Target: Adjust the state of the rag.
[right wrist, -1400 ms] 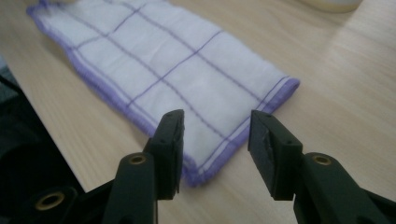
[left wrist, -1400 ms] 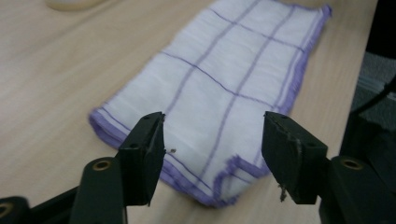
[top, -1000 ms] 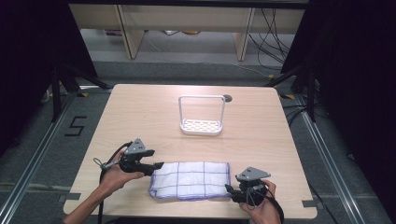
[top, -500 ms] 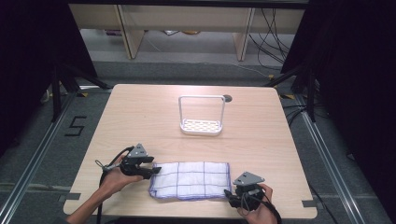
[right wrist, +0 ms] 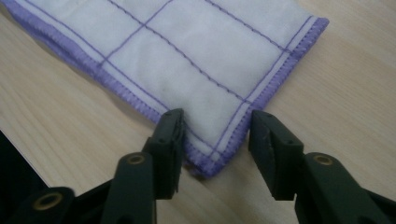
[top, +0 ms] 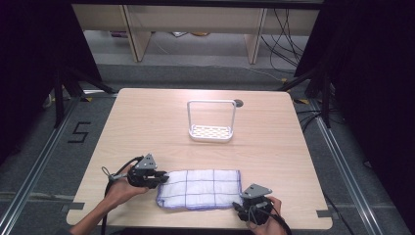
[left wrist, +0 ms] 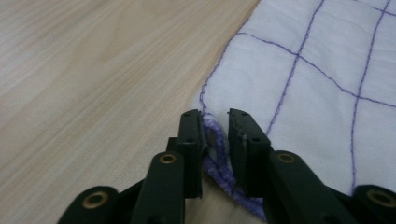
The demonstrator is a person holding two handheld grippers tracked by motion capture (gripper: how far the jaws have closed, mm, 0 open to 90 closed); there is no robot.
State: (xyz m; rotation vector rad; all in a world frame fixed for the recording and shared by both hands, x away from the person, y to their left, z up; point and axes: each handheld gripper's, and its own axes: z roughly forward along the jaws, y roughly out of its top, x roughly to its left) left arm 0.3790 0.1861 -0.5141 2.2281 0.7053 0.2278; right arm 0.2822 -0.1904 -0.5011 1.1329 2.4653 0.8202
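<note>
The left hand-held gripper (left wrist: 215,128) has its jaws nearly together, pinching the purple hem at one corner of the checked cloth (top: 200,188). The right hand-held gripper (right wrist: 215,130) stands apart, straddling the opposite near corner. The cloth lies flat at the worktop's (top: 147,122) near edge; a white rack (top: 211,121) stands farther back.

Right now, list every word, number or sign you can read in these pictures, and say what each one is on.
"5": black marking on the grey floor left of the table.
No readable text on the cloth, the white rack or either hand-held gripper.
</note>
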